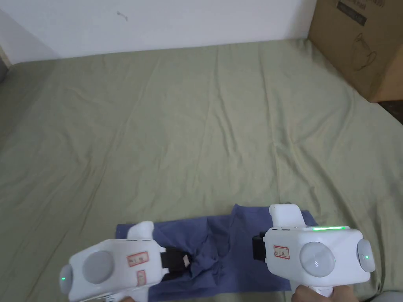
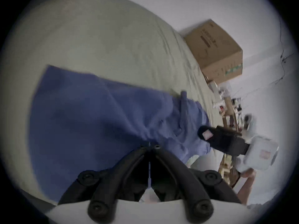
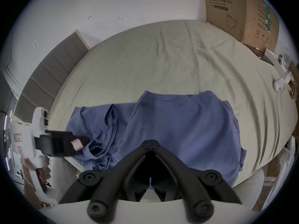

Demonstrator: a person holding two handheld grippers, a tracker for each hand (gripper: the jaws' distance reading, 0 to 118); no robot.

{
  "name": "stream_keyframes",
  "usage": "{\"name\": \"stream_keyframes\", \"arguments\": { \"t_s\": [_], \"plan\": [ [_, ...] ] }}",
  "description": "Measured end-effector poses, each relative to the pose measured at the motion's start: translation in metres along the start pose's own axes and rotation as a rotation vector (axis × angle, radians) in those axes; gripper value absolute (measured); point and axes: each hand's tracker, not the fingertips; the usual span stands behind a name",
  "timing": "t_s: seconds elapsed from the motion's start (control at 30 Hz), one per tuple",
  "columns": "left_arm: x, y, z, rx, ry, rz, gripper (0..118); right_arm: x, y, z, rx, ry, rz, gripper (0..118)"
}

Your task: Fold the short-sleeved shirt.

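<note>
Mid-fold: blue short-sleeved shirt bunched on the bed, by its near edge.

Left hand-held gripper is pinched tight on gathered shirt cloth; right hand-held gripper has its jaws together over the shirt, grip uncertain. Next, likely carry the pinched fold toward the right gripper. The cardboard box beyond carries print I leave unread.

Your shirt lies on the bed sheet at the near edge, w/ the wall behind the bed. Left gripper sits at the shirt's left part, right gripper over its right part, near each other. Cardboard box stands at the far right corner, beside the bed. Headboard is on your left.
</note>
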Motion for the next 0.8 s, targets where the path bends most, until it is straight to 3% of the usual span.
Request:
{"name": "stream_keyframes", "arguments": {
  "t_s": [0.07, 0.17, 0.23, 0.37, 0.5, 0.63, 0.8],
  "plan": [
    [0.013, -0.009, -0.012, -0.023, -0.002, -0.014, 1, 0.004, 0.000, 0.002, -0.005, 0.003, -0.021, 0],
    [0.034, -0.019, -0.024, -0.045, 0.054, -0.144, 1, 0.012, -0.001, 0.004, -0.005, 0.031, -0.087, 0],
    [0.038, -0.020, -0.019, -0.016, 0.052, -0.154, 1, 0.013, -0.001, 0.007, 0.002, 0.035, -0.082, 0],
    [0.046, -0.021, -0.015, -0.064, -0.151, -0.113, 1, 0.011, 0.001, 0.008, 0.010, 0.024, -0.069, 0],
    [0.053, -0.028, -0.012, -0.056, -0.082, -0.174, 1, 0.008, 0.000, 0.010, 0.011, 0.032, -0.066, 0],
    [0.035, -0.017, 0.016, 0.005, -0.126, -0.091, 1, 0.009, 0.000, 0.009, 0.003, 0.036, -0.073, 0],
    [-0.006, -0.002, 0.068, 0.137, -0.080, -0.022, 1, 0.005, 0.000, 0.009, 0.000, 0.014, -0.056, 0]
  ]
}}
